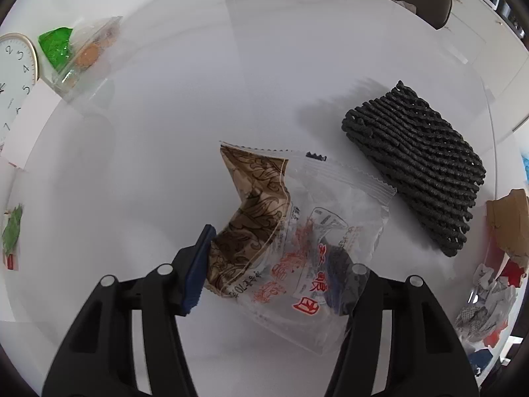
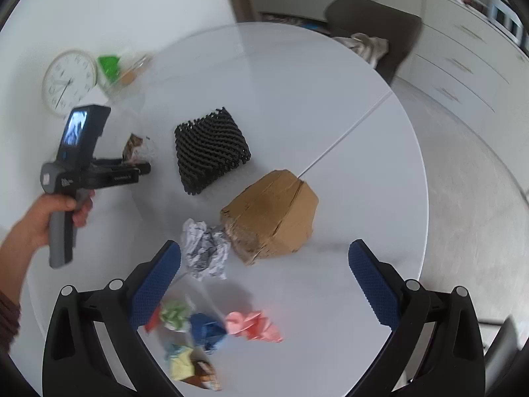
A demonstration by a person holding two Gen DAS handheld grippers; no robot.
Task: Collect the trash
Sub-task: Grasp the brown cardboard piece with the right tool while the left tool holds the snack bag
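Lying flat: crinkly clear wrapper [image 1: 297, 231] (brown-patterned corner), ribbed black foam netting [image 1: 413, 172].

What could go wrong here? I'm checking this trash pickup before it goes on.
1. The left tongs straddle a thin, slippery wrapper; it may crumple or slide out as they lift.
2. The black mesh pad lies close beside the wrapper and could get nudged.
3. The right tongs stand open over crumpled paper beside a cardboard box, which they might bump.
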